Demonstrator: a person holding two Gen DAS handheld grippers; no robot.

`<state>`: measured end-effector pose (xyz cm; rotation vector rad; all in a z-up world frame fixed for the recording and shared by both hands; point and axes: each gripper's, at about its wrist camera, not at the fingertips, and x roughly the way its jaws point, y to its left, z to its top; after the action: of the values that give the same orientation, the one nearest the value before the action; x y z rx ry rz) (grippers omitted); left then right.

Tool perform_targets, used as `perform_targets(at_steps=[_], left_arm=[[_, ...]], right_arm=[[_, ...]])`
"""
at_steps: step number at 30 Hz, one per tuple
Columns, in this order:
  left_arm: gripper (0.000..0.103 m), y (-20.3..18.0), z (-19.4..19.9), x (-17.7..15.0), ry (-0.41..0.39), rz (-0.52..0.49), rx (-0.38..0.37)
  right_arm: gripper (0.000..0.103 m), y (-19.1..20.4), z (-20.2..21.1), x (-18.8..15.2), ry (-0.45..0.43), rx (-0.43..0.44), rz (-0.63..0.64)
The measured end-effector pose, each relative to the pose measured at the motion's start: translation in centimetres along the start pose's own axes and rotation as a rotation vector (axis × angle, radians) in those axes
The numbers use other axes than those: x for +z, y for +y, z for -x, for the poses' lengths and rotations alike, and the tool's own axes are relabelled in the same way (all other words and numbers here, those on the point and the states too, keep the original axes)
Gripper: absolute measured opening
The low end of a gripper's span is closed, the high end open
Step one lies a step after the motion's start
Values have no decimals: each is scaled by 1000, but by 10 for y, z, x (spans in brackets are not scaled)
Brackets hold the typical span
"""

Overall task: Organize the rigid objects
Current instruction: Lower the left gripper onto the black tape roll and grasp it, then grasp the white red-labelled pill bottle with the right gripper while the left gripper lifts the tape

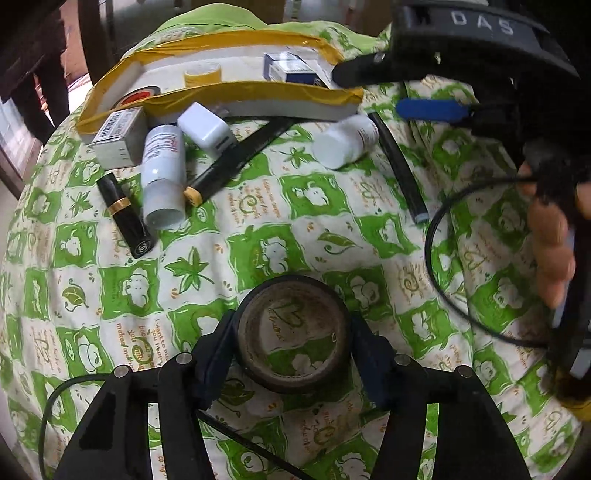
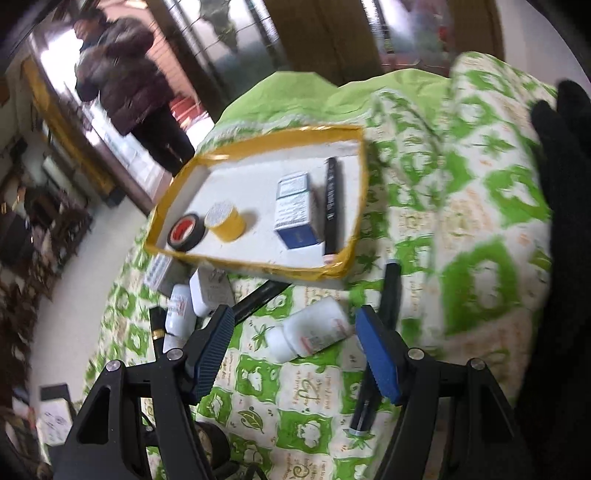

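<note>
A home, likely a bedroom: a green-and-white leaf-patterned cotton quilt (image 2: 461, 229) covers a bed, with dark wooden doors (image 2: 332, 33) beyond it and a person in a padded coat (image 2: 125, 74) beside them.

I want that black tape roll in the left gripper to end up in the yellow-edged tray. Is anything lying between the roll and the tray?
Partly. The tape roll sits between the left gripper pads, with bare cloth just ahead. Against the tray's near wall lie a white bottle, a charger and a black marker; lifting over them avoids contact.
</note>
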<state>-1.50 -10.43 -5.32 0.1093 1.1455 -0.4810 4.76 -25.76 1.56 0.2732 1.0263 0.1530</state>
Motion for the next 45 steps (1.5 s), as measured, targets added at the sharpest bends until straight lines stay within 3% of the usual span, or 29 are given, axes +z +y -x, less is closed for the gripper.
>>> perform_targets(at_steps=[6,9,10,11,13,21,22,23,24,28,32,33,35,37,45], left_arm=[[63,10,-4,2,17,28,-23],[63,12,-6,4,17,34,-28],[63,13,-6,4,16,37,-29],[64,14,-6,3,15,39,-30],[65,17,-5,2,14,42,-31],[69,25,4,4,-3,62,-24],[70,28,5,4,-9,72,-27],[70,30,6,5,-13,79,-26],[70,32,6,5,-14,84,-24],[70,32,-1,7,13,80,-16],[70,33,0,8,7,89,-30],[70,36,0,7,7,98,-38],[70,39,0,7,9,107,-46],[70,39,1,7,11,100,-40],[70,28,-2,6,14,76,-43]], right_arm=[[68,-21,-22,-10,142,90,-241],[64,-34,-33,-9,153,112,-349],[61,-38,-39,-7,153,114,-383],[50,-40,-44,-7,160,111,-405],[37,-44,-55,-9,183,104,-431],[31,-32,-44,-23,191,130,-353],[21,-29,-40,-27,197,139,-336],[3,-25,-40,-28,208,150,-317],[0,-22,-36,-31,209,158,-305],[0,-13,-34,-36,203,132,-249],[4,-18,-34,-34,181,174,-298],[8,-22,-32,-32,177,178,-310],[24,-30,-28,-31,165,174,-337],[29,-35,-28,-30,161,185,-367],[33,-46,-26,-34,164,202,-414]])
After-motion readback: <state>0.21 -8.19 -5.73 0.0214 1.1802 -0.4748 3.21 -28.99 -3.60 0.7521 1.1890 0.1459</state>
